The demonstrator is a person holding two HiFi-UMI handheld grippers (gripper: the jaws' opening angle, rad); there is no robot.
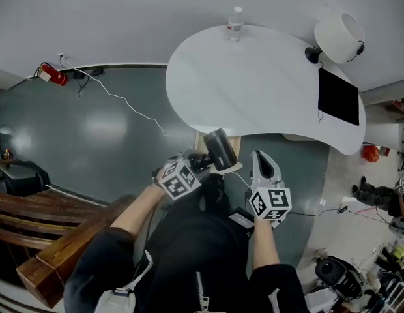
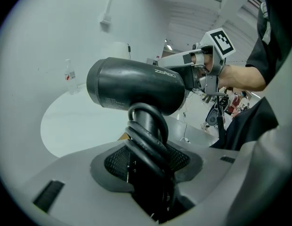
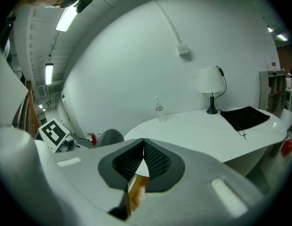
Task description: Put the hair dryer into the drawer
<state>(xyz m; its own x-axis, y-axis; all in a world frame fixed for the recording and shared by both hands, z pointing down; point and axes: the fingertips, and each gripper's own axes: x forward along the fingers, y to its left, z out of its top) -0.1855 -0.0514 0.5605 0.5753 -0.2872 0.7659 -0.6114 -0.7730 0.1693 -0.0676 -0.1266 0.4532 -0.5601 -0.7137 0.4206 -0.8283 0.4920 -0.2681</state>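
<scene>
The left hand-held gripper (image 1: 201,163) is pinching the black plastic hair dryer (image 1: 219,150) by its cord-wrapped handle, barrel crosswise above the tan wooden drawer (image 1: 234,143); the right hand-held gripper (image 1: 259,159) is idling, pressed together.

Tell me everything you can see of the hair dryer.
The hair dryer is matt black, plastic by its look, with a short round barrel bearing small pale print and a handle beneath it. Its black cord is wound in loops round the handle. The left hand-held gripper is shut on that wrapped handle, so the barrel stands clear above the jaws, held in the air close to the white table.
</scene>
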